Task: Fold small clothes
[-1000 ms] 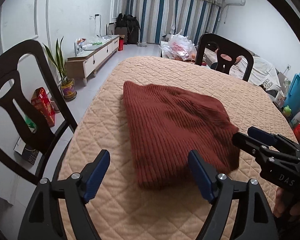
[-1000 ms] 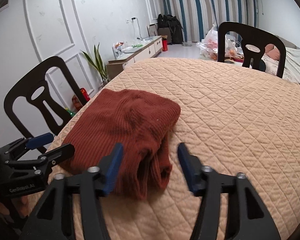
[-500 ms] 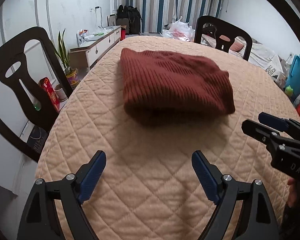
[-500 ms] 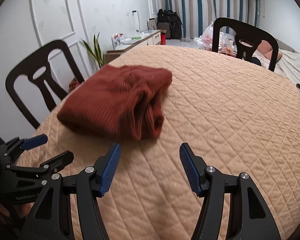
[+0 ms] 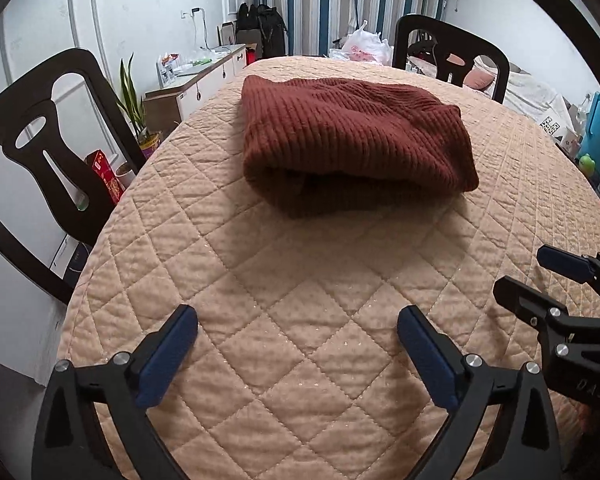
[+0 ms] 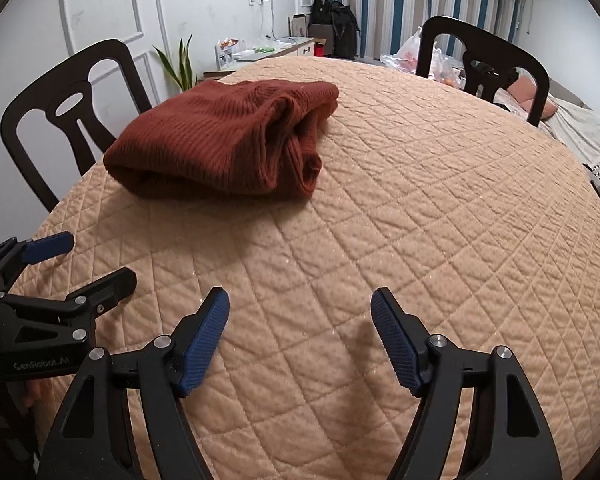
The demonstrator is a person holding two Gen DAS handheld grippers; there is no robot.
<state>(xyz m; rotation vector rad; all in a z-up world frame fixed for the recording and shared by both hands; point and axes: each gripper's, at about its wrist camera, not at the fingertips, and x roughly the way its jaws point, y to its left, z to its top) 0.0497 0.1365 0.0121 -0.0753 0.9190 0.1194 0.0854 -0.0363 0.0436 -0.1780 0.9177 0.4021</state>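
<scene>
A rust-red ribbed knit garment (image 5: 352,140) lies folded in a thick bundle on the quilted peach table cover (image 5: 300,280). It also shows in the right wrist view (image 6: 224,140), at the table's left side, with its layered edges facing right. My left gripper (image 5: 298,354) is open and empty, well back from the garment near the table's front edge. My right gripper (image 6: 300,340) is open and empty, also well back. Each gripper shows in the other's view: the right one (image 5: 540,280) and the left one (image 6: 88,260), both open.
Black chairs stand at the table's left (image 5: 32,152) and far side (image 5: 448,48). A plant (image 5: 134,108), a low cabinet (image 5: 196,80) and a red box (image 5: 106,176) are by the left wall. Bags and bottles (image 5: 596,136) crowd the right.
Both grippers have drawn back from the garment toward the front edge of the table. They were open at the bundle's near edge a second ago. The garment lies still.
</scene>
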